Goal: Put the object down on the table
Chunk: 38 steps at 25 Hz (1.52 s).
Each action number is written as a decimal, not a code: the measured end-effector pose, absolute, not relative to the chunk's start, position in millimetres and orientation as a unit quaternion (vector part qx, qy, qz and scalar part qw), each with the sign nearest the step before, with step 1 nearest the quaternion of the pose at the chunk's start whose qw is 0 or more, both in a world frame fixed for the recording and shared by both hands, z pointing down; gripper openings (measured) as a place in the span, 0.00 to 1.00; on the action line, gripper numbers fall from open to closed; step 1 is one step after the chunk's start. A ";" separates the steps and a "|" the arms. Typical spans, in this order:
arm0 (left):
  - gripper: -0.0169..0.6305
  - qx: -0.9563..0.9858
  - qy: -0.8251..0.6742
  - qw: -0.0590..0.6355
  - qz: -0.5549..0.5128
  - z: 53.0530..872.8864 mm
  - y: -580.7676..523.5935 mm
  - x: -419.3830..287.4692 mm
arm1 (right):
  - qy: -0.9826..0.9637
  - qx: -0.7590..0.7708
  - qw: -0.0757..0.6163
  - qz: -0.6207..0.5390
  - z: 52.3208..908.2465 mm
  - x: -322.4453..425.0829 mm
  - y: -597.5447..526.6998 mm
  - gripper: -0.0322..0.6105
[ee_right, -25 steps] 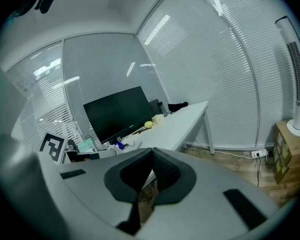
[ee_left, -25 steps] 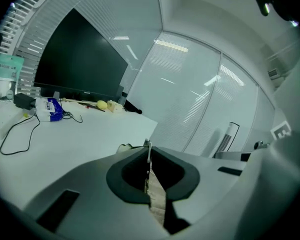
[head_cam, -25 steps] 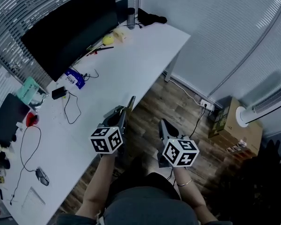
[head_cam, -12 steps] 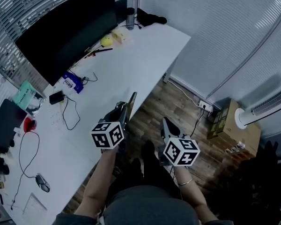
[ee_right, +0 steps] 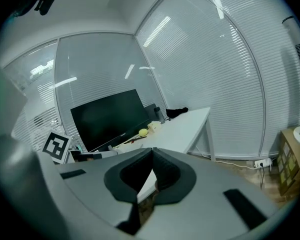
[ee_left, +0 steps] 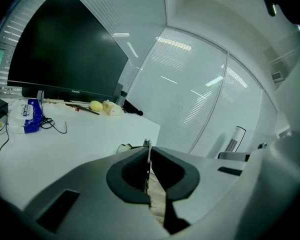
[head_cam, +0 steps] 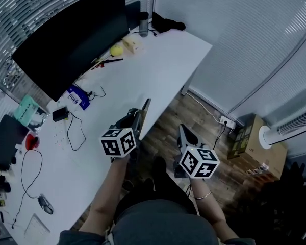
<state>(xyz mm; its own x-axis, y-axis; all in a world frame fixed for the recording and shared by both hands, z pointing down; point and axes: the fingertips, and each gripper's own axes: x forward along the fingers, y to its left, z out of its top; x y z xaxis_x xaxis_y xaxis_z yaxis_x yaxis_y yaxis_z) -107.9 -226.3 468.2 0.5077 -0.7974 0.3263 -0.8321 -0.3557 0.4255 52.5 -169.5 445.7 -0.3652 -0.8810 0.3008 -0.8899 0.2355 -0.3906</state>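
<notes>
A thin flat grey card [head_cam: 146,107] sticks up edge-on from my left gripper [head_cam: 139,117], which is shut on it above the front edge of the white table [head_cam: 163,60]. The left gripper view shows the card's edge [ee_left: 148,149] pinched between the dark pads [ee_left: 132,171] of my left gripper [ee_left: 148,156]. Over the wooden floor to the right of the table hangs my right gripper [head_cam: 182,132], and nothing is in it. In its own view my right gripper [ee_right: 151,153] has its pads meeting, shut.
A large black monitor [head_cam: 71,40] stands along the table's far side. Near it lie a yellow ball [head_cam: 117,50], a blue packet [head_cam: 78,97], black cables [head_cam: 79,126] and a mouse [head_cam: 45,204]. A cardboard box [head_cam: 257,147] and a white fan unit [head_cam: 290,124] stand on the floor at right.
Both grippers have drifted slightly up and forward in the head view, the left one still holding the card at the table edge. Jaws look the same.
</notes>
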 end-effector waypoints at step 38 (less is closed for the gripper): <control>0.07 0.783 -0.505 0.354 0.078 534.1 -384.2 -58.4 | -0.786 0.555 0.015 0.273 455.5 86.8 -267.3 0.06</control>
